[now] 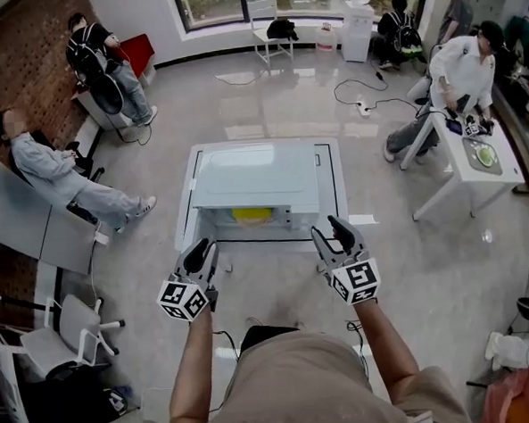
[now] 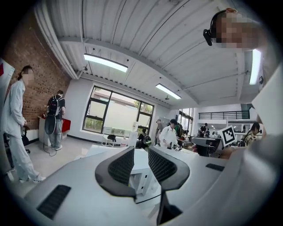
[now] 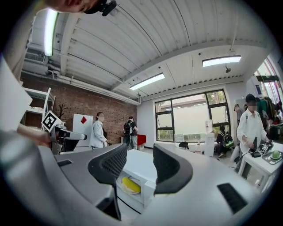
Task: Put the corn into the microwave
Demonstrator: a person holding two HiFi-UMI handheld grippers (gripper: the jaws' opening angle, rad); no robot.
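The white microwave [image 1: 256, 184] stands on a low white table [image 1: 191, 179] in front of me, its front open toward me. The yellow corn [image 1: 251, 214] lies inside its cavity; the right gripper view also shows the corn [image 3: 129, 184] inside the microwave [image 3: 143, 170]. My left gripper [image 1: 204, 252] hovers open and empty just short of the opening's left side. My right gripper [image 1: 331, 234] hangs open and empty at the opening's right side. The left gripper [image 2: 140, 154] and the right gripper [image 3: 140, 152] each show nothing between their jaws.
A person sits against the brick wall [image 1: 52, 165] at left, with chairs [image 1: 71, 330] near me. At right a person [image 1: 457, 78] leans over a white table [image 1: 476, 162]. A power cable [image 1: 360, 97] lies on the floor behind the microwave.
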